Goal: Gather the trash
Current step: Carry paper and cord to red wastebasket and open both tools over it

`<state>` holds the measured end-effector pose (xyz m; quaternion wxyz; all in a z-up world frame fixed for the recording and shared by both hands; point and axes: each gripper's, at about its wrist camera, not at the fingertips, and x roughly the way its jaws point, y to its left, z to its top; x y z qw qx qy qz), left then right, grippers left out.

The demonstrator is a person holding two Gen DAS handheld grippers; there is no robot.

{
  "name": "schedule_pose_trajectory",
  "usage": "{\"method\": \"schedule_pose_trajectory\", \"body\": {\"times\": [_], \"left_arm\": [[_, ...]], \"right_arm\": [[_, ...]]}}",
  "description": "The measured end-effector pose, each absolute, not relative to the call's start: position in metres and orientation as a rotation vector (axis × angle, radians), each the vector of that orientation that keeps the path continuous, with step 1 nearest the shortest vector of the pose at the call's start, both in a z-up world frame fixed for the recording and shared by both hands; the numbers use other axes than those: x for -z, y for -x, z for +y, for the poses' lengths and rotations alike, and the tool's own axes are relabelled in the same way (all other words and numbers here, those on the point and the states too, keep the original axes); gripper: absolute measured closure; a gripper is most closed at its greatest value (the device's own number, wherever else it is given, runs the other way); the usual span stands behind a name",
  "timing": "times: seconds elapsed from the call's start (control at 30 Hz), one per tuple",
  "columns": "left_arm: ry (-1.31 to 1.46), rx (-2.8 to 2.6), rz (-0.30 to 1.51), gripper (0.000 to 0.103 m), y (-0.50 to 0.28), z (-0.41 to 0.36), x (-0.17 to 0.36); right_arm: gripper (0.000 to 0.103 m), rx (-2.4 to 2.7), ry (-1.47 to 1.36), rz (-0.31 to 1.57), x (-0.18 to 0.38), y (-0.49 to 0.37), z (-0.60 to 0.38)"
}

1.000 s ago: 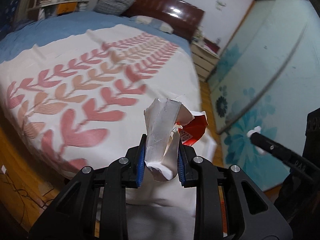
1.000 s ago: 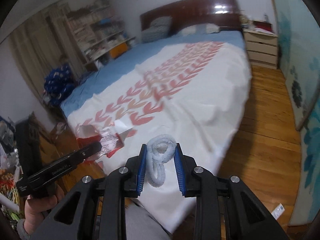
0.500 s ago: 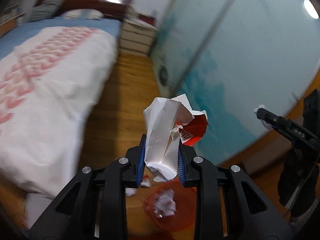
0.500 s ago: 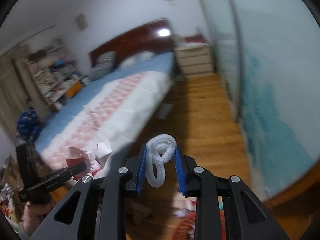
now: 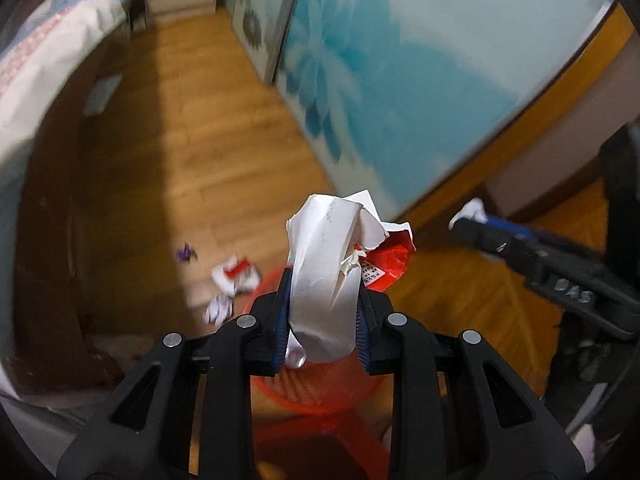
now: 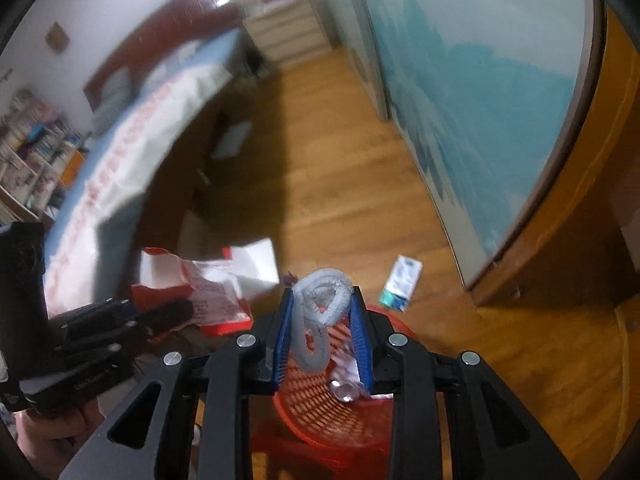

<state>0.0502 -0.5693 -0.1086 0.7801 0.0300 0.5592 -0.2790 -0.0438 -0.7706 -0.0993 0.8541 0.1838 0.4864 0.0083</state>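
My left gripper (image 5: 322, 312) is shut on a crumpled white and red paper wrapper (image 5: 328, 264), held over a red mesh trash basket (image 5: 320, 392) on the wooden floor. In the right wrist view my right gripper (image 6: 323, 332) is shut on a looped white foam tube (image 6: 320, 308) above the same basket (image 6: 320, 404), which holds paper scraps and a small shiny can (image 6: 343, 391). The left gripper (image 6: 160, 316) with its wrapper (image 6: 200, 288) shows at the left there; the right gripper's tip (image 5: 476, 220) shows at the right of the left wrist view.
Loose scraps lie on the floor: crumpled red and white paper (image 5: 234, 276), a purple bit (image 5: 185, 254), and a white and teal packet (image 6: 402, 282). The bed (image 6: 132, 152) stands to the left, a blue flowered sliding door (image 6: 480, 92) to the right.
Both grippers swung away from the bed, turned downward and came over the red basket on the floor. Each keeps its grip on the same piece of trash.
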Motion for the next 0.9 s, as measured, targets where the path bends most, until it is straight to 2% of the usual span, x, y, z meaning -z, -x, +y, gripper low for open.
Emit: {"method": "schedule_pose_trajectory", "body": {"times": [0.1, 0.4, 0.57, 0.7, 0.77, 0.83, 0.9], "left_arm": [[-0.106, 0.589, 1.311, 0.076, -0.048, -0.578, 0.132], [-0.194, 0.595, 1.464, 0.076, -0.043, -0.6, 0.174], [-0.254, 0.605, 1.48, 0.076, -0.037, -0.61, 0.182], [-0.264, 0.597, 1.481, 0.073, -0.039, -0.611, 0.182], [-0.259, 0.59, 1.477, 0.066, -0.041, -0.609, 0.183], [-0.248, 0.575, 1.469, 0.048, -0.043, -0.606, 0.182], [-0.235, 0.569, 1.467, 0.047, -0.044, -0.604, 0.182]], "right_arm": [[0.075, -0.011, -0.423, 1.072, 0.131, 0.041, -0.768], [0.075, 0.058, -0.609, 1.27, 0.235, 0.04, -0.763], [0.074, 0.063, -0.638, 1.274, 0.251, 0.044, -0.757], [0.067, 0.078, -0.662, 1.241, 0.249, 0.047, -0.755], [0.058, 0.099, -0.645, 1.228, 0.243, 0.047, -0.756], [0.051, 0.108, -0.64, 1.216, 0.238, 0.049, -0.758], [0.05, 0.123, -0.641, 1.213, 0.236, 0.05, -0.761]]}}
